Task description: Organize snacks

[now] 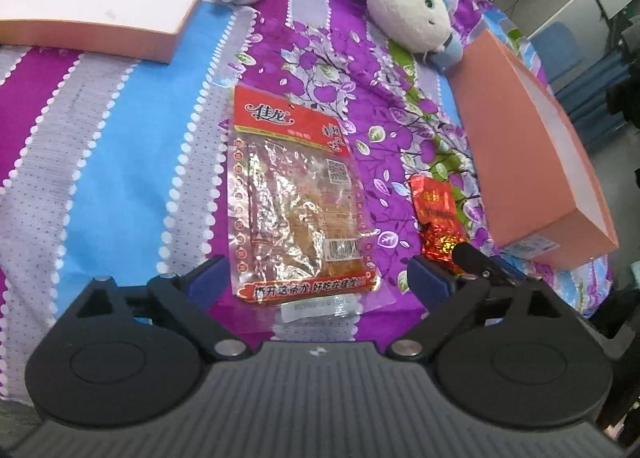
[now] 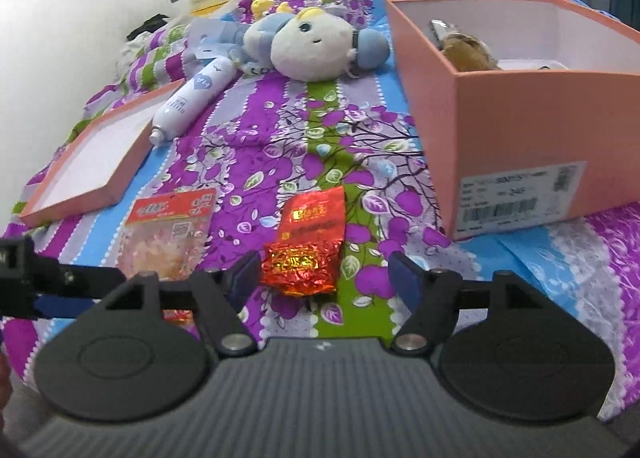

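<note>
Your left gripper [image 1: 316,278], jaws apart, straddles the near end of the clear red-topped snack packet [image 1: 298,198] lying lengthwise on the bed, while your right gripper [image 2: 324,274], also apart, frames the crinkled red foil pouch [image 2: 308,246]

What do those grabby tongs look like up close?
Both look alike. The left tongs and right tongs each have a grey ribbed body, two round black discs, black arms with silver bolts, and blue pads at the tips. A small white mark sits on the middle of each grey body.
</note>
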The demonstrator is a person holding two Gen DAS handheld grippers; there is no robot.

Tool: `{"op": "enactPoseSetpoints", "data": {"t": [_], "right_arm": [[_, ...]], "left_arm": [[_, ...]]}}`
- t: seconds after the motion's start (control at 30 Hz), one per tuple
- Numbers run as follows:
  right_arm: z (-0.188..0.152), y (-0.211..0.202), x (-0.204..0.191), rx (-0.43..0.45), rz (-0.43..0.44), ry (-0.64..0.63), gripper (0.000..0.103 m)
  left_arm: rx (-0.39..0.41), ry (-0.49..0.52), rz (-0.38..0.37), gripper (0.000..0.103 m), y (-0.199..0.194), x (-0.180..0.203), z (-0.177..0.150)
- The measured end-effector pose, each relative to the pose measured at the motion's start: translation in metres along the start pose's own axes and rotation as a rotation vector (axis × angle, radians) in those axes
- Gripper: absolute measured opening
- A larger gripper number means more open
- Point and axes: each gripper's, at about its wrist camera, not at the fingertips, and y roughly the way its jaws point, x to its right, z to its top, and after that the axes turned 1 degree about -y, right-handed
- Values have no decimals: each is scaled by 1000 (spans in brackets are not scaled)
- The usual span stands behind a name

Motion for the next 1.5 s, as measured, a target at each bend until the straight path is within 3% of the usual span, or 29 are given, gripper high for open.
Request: {"op": "enactPoseSetpoints", "data": {"t": [0.2,0.53,0.8,0.87,0.97,1.13,1.3,1.5], "right_arm": [[-3,19,-13,-18,-49,-106,72],[-9,21,-26,-3,-24,-216,72],[-13,26,-31,23,-54,-249,72],[-15,27,-33,35,-66,-275,64],[-14,27,-34,21,-94,-301,55],[-10,19,-21,1,-113,-275,54],[-5,7,-15,1,-103,-253,54],[3,-14,-13,20,-82,-223,54]], "left_arm": [[-26,39,96,97,21,11,5],[5,125,212,99,38,32,4],[-1,199,251,101,49,39,2],[2,204,258,100,49,40,1],[3,221,252,93,46,38,1],[-2,280,260,70,38,35,3],[2,284,242,55,31,38,2],[10,278,206,48,17,52,-3]]}}
